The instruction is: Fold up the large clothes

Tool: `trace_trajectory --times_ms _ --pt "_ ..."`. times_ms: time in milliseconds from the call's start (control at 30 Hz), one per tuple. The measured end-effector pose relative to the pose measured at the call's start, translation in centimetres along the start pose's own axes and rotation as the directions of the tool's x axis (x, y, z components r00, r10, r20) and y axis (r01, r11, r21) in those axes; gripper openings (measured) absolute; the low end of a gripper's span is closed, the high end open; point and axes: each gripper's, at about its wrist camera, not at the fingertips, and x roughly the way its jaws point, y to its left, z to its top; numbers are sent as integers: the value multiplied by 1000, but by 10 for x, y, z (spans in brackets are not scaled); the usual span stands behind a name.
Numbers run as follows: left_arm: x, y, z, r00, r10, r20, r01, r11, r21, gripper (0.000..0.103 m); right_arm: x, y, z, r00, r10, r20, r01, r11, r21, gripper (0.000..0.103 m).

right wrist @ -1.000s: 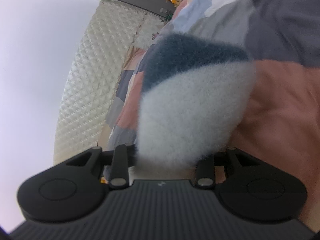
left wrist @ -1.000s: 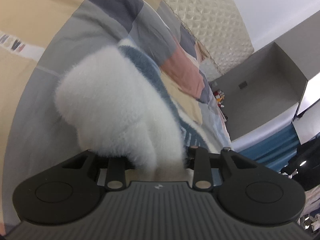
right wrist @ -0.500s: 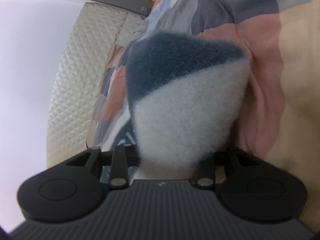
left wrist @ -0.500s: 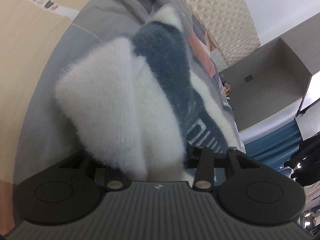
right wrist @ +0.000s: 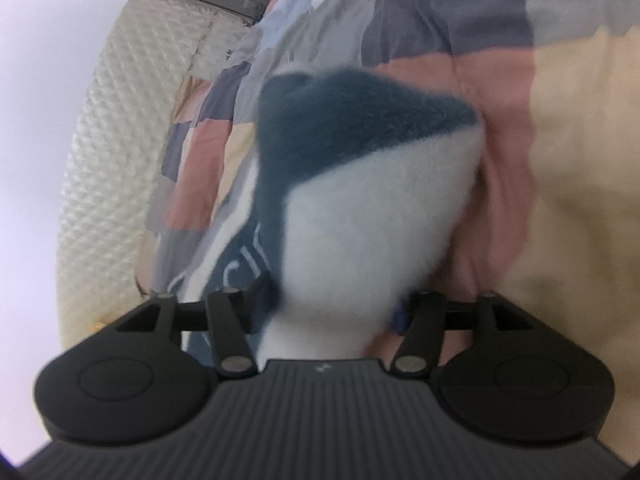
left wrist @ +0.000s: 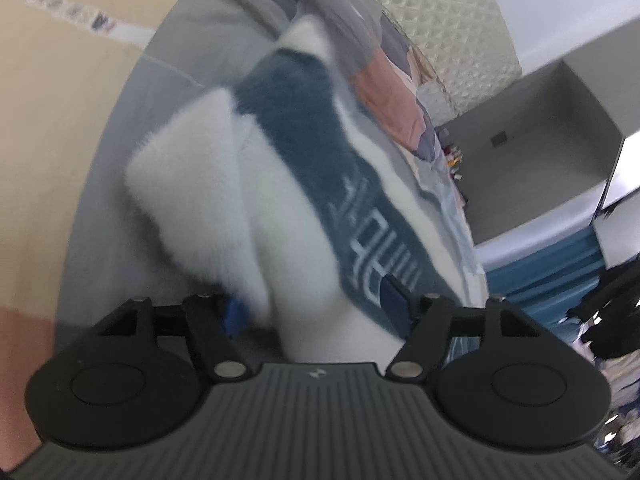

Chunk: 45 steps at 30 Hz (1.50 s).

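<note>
- While blurred, patchwork grey, pink and beige bed quilt (left wrist: 168,80) lies below a cream quilted headboard (right wrist: 120,128).
- Fluffy white-and-blue fleece garment (left wrist: 288,200) lies folded on the quilt, more spread than earlier.
- Left hand-held gripper (left wrist: 316,312) and right hand-held gripper (right wrist: 328,308): jaws just opening, spread, garment between.

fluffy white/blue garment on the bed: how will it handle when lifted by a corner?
Probably floppy: the fluffy garment bunches and drapes over the quilt without holding shape. Likely light for its bulk, given the thick pile. The fuzzy surface may slip from the left gripper and the right gripper, whose jaws have just been opening.
</note>
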Motion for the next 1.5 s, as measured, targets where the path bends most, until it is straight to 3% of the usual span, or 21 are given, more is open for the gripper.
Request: trace_trajectory --times_ms 200,300,633,733,1033,1200,1333,1400,1500 --pt "-52 -50 -11 996 93 15 -94 986 136 73 -50 24 -10 999 -28 19 30 998 -62 64" --pt "-88 -86 -17 988 138 66 -149 961 231 73 -81 43 -14 999 -16 34 20 992 -128 64" --pt "-219 -187 -53 977 88 194 -166 886 433 73 -194 110 -35 990 98 98 -57 933 -356 65" --pt "-257 -208 -69 975 75 210 -165 876 454 75 -227 132 -47 987 122 109 -62 896 -440 65" --pt "-357 -254 -140 948 65 311 -238 792 561 87 -329 180 -97 962 225 158 -60 734 -677 65" --pt "-400 -260 -176 946 54 320 -239 785 572 96 -370 180 -125 960 223 170 -18 654 -757 65" --pt "-426 -254 -200 948 49 315 -222 810 543 96 -398 175 -146 955 243 172 -5 591 -806 65" --pt "-436 -252 -215 945 51 323 -233 799 554 97 -411 171 -156 955 243 171 2 569 -822 65" --pt "-447 -251 -242 930 77 360 -289 759 583 98 -423 162 -169 955 240 173 12 552 -833 65"
